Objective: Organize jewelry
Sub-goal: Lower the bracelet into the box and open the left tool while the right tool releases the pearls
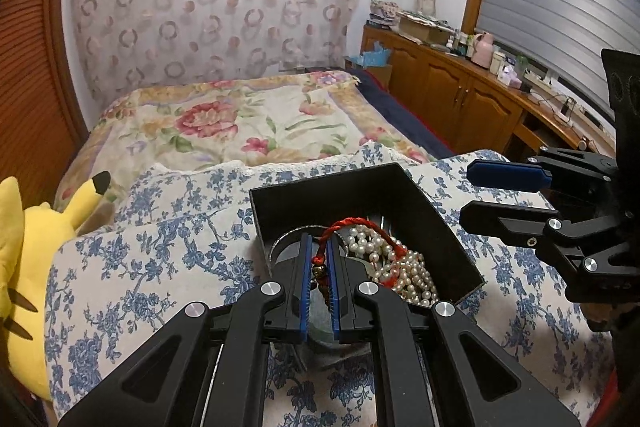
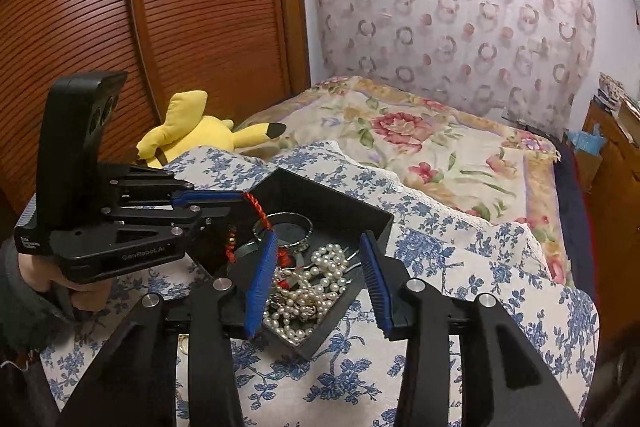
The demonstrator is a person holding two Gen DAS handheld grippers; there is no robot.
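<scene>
A bed (image 1: 240,123) covered by a floral blanket is seen beyond a blue-flowered white cloth (image 1: 160,259), on which an open black box (image 1: 360,195) is set. A yellow plush toy (image 2: 192,131) lies at the cloth's far left edge, beside a slatted wooden door (image 2: 160,7). Inside the box, a tangle of pearl strands (image 2: 316,279) is heaped toward the near corner, and a metal bangle (image 2: 294,225) lies further in. The left gripper (image 1: 320,267) is held over the box's left side with its fingers closed on a red cord bracelet (image 1: 352,231), which is pinched between the blue pads and trails down into the box onto the pearls. The right gripper (image 2: 316,279) is poised above the box's near corner; its fingers stand apart, nothing is gripped, and the pearls are seen in the gap between them.
</scene>
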